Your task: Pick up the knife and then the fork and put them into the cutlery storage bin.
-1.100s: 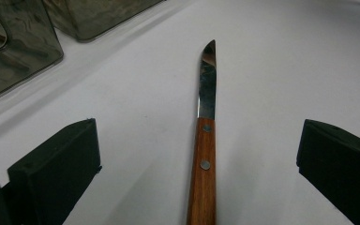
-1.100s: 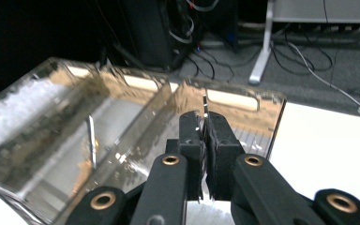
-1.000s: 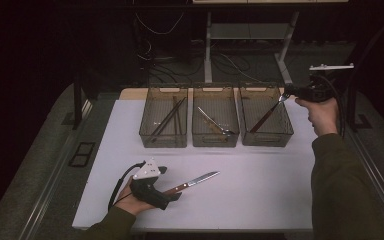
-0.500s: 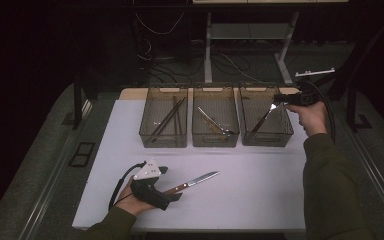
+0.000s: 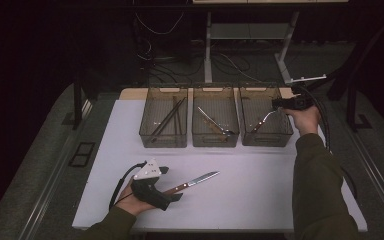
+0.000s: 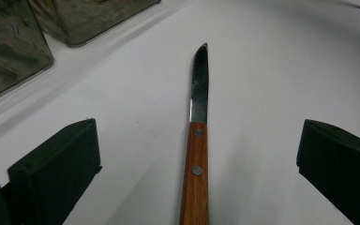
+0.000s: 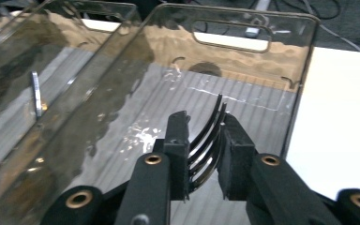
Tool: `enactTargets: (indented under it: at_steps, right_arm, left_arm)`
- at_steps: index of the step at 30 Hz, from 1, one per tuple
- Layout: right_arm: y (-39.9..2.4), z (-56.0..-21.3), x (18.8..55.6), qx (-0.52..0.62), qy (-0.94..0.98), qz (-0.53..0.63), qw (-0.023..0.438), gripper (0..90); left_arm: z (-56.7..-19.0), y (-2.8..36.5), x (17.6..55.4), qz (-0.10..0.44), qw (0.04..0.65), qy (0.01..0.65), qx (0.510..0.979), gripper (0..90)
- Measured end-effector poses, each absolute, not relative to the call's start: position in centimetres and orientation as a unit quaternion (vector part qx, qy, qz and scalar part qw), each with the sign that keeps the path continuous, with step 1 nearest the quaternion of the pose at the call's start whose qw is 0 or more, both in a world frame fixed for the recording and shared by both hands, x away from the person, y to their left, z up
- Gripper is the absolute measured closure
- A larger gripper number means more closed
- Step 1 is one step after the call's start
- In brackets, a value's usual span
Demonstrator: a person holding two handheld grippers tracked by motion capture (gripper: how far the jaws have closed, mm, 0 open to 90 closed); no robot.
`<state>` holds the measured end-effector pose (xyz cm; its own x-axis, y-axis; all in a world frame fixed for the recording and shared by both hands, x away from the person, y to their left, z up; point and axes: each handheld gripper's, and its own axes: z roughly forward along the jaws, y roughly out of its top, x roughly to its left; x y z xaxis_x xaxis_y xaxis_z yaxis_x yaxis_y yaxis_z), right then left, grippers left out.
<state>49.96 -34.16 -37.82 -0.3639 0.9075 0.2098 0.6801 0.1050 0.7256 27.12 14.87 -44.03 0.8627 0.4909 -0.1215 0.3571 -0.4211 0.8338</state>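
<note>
A knife with a wooden handle lies flat on the white table top at the front left. My left gripper rests there, open, its jaws wide on either side of the handle and clear of it. At the back right my right gripper reaches into the rightmost smoky plastic bin. A metal fork stands slanted between its jaws, tines up. These jaws have just been opening, and the fork looks loose between the pads, its handle down in the bin.
Three smoky bins stand in a row at the back. The left bin holds long dark utensils, the middle bin a metal utensil. A cable trails from each gripper. Beyond the table are desk legs and wires.
My right hand has come down and to the left, lowering the fork into the rightmost bin. The left gripper and the knife have stayed put.
</note>
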Motion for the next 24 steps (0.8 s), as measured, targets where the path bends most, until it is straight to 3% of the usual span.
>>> enactTargets:
  at_steps: [7,17,24]
  right_arm:
    - [-34.2,-38.2,49.8,0.558,0.72,0.366,0.192,38.6]
    - [-34.5,-37.3,48.4,0.535,0.718,0.401,0.194,30.5]
    - [-33.2,-36.3,44.9,0.497,0.729,0.431,0.191,25.3]
  left_arm:
    - [-44.0,14.9,27.1,0.072,0.475,0.251,0.84,0.0]
    - [-44.0,14.8,27.1,0.073,0.474,0.253,0.84,0.0]
    - [-43.9,14.8,27.2,0.082,0.465,0.255,0.844,0.0]
